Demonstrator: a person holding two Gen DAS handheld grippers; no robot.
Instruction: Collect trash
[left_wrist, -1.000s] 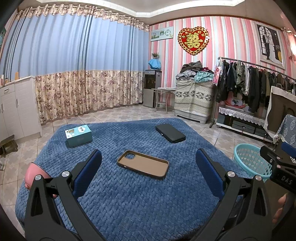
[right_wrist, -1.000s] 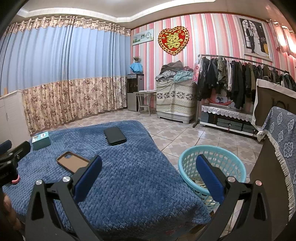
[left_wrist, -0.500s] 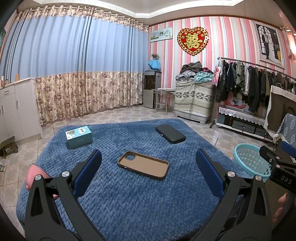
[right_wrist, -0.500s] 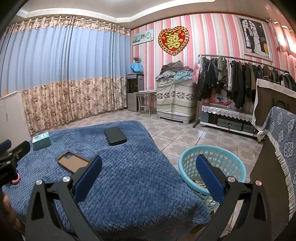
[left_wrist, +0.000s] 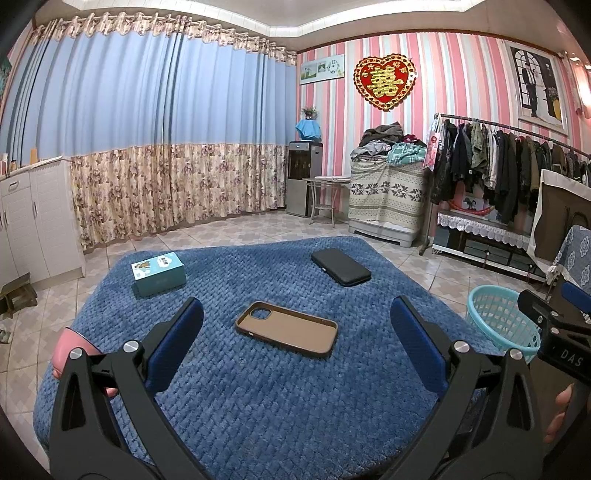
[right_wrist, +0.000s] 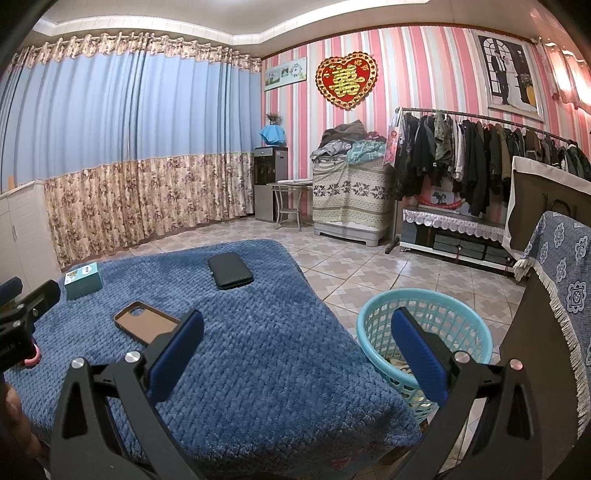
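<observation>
Blue quilted cloth (left_wrist: 258, 406) covers the desk, and on it lie a brown phone case (left_wrist: 287, 328), a black case (left_wrist: 340, 266) and a small teal box (left_wrist: 159, 273), all well apart. Both the left hand-held gripper (left_wrist: 295, 343) and the right hand-held gripper (right_wrist: 295, 347) hover with fingers spread wide and empty. Beside the desk's right edge, a teal basket (right_wrist: 476, 325) stands on the tiled floor (right_wrist: 369, 266).

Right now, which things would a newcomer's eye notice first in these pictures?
Probably the blue quilted blanket, with a brown phone case at its centre, a black case behind it and a teal box to the left. A turquoise basket stands on the floor at the right.
</observation>
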